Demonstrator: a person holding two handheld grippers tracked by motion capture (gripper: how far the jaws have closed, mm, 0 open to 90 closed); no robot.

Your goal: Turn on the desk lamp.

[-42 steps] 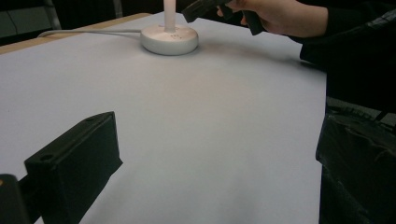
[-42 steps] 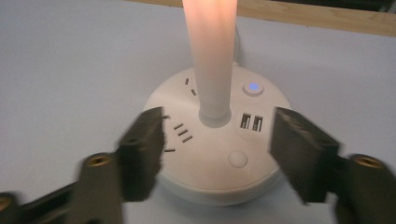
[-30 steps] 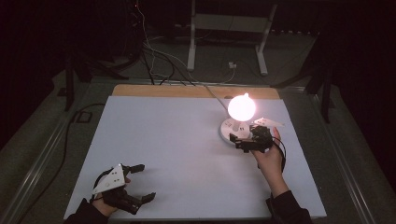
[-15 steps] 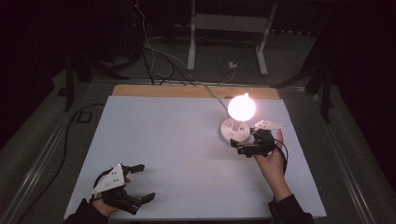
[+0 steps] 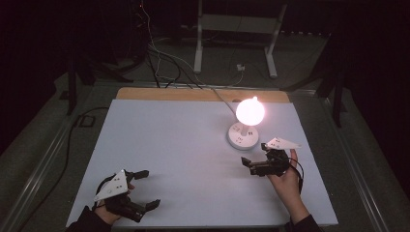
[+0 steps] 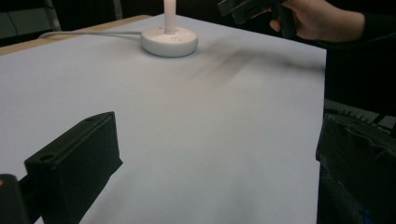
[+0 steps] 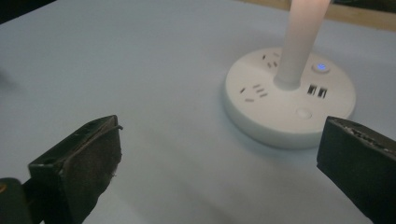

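Observation:
A lit lamp with a glowing globe (image 5: 250, 111) stands on a round white base (image 5: 243, 136) at the right of the white table (image 5: 183, 145). The base (image 7: 285, 102) carries sockets, USB ports and a small blue light (image 7: 320, 67); a white stem (image 7: 303, 37) rises from it. My right gripper (image 5: 255, 153) hovers open just in front of the base, touching nothing, and its jaws (image 7: 219, 158) stand wide apart. My left gripper (image 5: 150, 188) rests open near the front left edge, with nothing between its jaws (image 6: 217, 163).
The lamp's white cable (image 5: 220, 99) runs back over the wooden strip (image 5: 193, 94) at the far edge. Dark floor, cables and a stand's legs (image 5: 232, 43) lie beyond. The left gripper view takes in the lamp base (image 6: 169, 41) and the other hand (image 6: 322, 18).
My right gripper has drawn back from the lamp base toward the near edge. The left gripper has stayed where it was.

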